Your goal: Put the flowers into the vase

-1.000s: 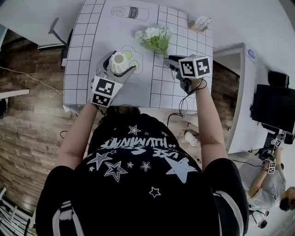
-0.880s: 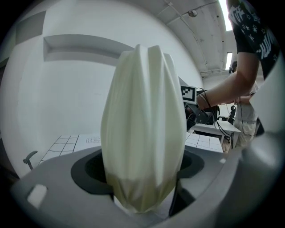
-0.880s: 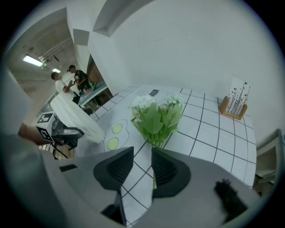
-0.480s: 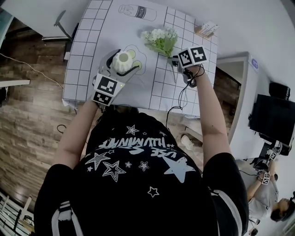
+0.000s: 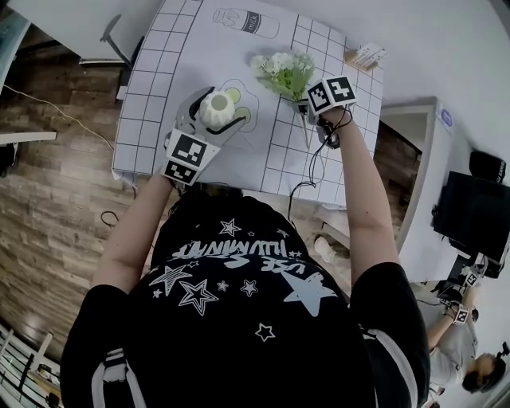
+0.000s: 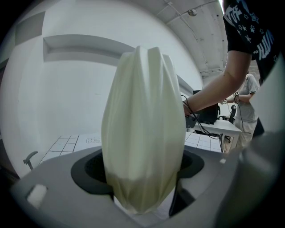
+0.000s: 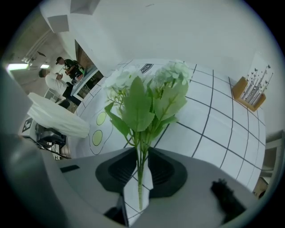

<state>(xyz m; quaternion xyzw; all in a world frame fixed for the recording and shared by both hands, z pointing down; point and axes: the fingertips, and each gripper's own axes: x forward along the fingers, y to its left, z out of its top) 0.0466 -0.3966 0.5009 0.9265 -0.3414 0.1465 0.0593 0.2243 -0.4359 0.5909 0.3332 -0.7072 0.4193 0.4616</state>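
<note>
A ribbed cream vase (image 5: pixel 217 107) stands upright on the gridded table mat, and my left gripper (image 5: pixel 213 113) is shut on its body. It fills the left gripper view, where the vase (image 6: pixel 144 129) sits between the grey jaws (image 6: pixel 144 187). To its right lies a bunch of white flowers (image 5: pixel 283 70) with green leaves. My right gripper (image 5: pixel 307 110) points steeply down at the stem end. In the right gripper view the flowers (image 7: pixel 149 95) rise from between the dark pads, and the right gripper (image 7: pixel 140 171) is closing, its pads touching the thin stems.
The white grid mat (image 5: pixel 199 48) shows a milk-bottle drawing (image 5: pixel 247 22) at the far side and green circles (image 5: pixel 241 110) by the vase. A wooden card holder (image 5: pixel 366 56) stands at the far right corner. A white cabinet (image 5: pixel 422 183) borders the table's right edge.
My right gripper has come down and forward onto the flower stems, and its jaws have narrowed round them. The left gripper and the vase have stayed put.
</note>
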